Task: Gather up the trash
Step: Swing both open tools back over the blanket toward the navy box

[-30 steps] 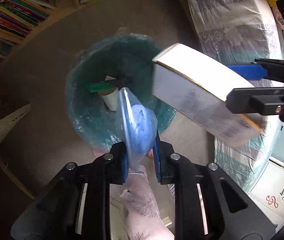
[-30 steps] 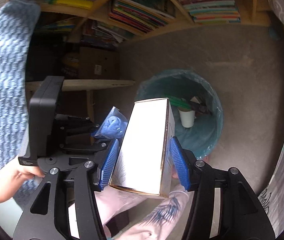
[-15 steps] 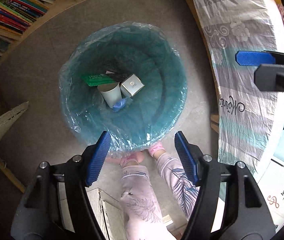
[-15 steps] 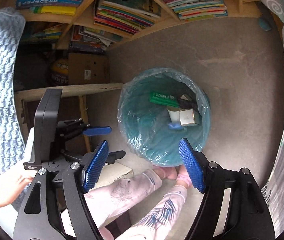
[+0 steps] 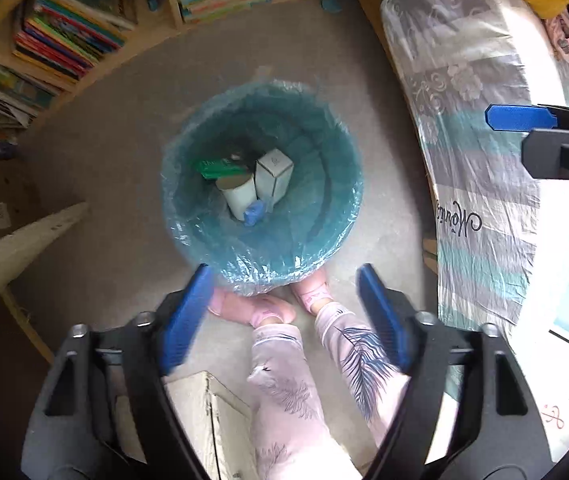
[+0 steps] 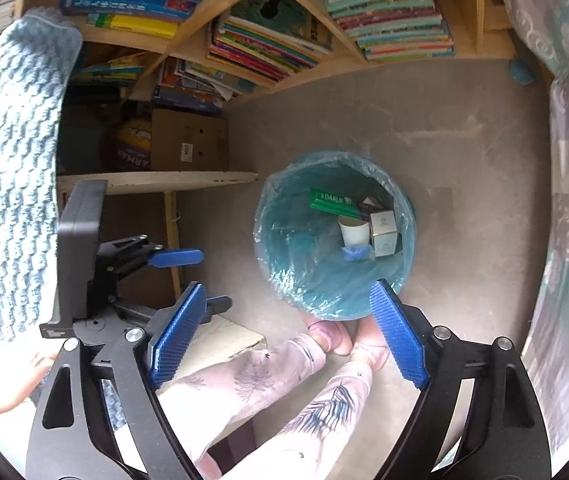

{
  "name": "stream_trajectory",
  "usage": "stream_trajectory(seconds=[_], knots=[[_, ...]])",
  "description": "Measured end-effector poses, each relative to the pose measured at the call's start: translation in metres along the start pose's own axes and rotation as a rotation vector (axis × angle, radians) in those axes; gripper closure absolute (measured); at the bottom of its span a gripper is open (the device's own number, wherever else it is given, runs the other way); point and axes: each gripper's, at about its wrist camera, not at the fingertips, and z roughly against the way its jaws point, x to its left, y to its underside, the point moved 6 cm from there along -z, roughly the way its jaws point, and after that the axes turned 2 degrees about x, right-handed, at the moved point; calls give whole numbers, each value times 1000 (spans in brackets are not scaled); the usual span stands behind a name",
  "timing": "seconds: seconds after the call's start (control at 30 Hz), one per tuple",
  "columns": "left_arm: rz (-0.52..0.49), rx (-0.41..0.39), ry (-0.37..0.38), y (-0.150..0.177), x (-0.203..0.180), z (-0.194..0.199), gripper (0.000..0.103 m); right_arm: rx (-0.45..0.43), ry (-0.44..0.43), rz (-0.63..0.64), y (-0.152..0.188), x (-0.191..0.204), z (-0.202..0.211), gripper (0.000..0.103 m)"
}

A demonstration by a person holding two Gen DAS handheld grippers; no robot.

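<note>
A bin with a teal plastic liner (image 5: 336, 216) stands on the floor below both grippers; it also shows in the right wrist view (image 6: 284, 256). Inside lie a white carton (image 5: 273, 174), a white paper cup (image 5: 238, 196), a green box (image 5: 214, 167) and a blue bagged wad (image 5: 253, 213). The carton (image 6: 383, 232), cup (image 6: 353, 233), green box (image 6: 330, 202) and blue wad (image 6: 355, 253) show in the right wrist view too. My left gripper (image 5: 284, 316) is open and empty above the bin's near rim. My right gripper (image 6: 288, 332) is open and empty.
Bookshelves (image 6: 268, 40) full of books line the far wall. A patterned mattress (image 5: 480, 152) lies to the right. A wooden board (image 5: 16, 240) and a cardboard box (image 6: 188, 140) sit to the left. The person's legs (image 5: 296, 384) in pink pyjamas stand by the bin.
Both grippers opened and dropped their loads: the white carton and the blue bagged wad now lie in the bin. Both grippers have since risen, and the bin looks smaller.
</note>
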Motion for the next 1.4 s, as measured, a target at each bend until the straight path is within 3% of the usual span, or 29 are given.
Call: stream_trajectory(seconds=[0.03,0.07,0.33,0.6,0.77,1.03,1.4], knots=[[0,-27,-13,2,-2,12,8,-7,4,5,1,5,7,18],[3,-53,-28,4,-3,24,7,-18,12,17,2,12,16,17],[18,-166,-70,24,-18,120,7,-100,41,129,8,69,91,15],[43,-316,-113,62,-27,221,7,-145,81,384,10,154,163,14],[74,-380,-174,91,-21,272,7,-143,56,508,9,210,185,14],[280,-487,-249,160,29,340,7,-85,17,794,4,309,184,14],[650,-534,-401,305,120,382,7,64,-35,1271,15,468,141,15]])
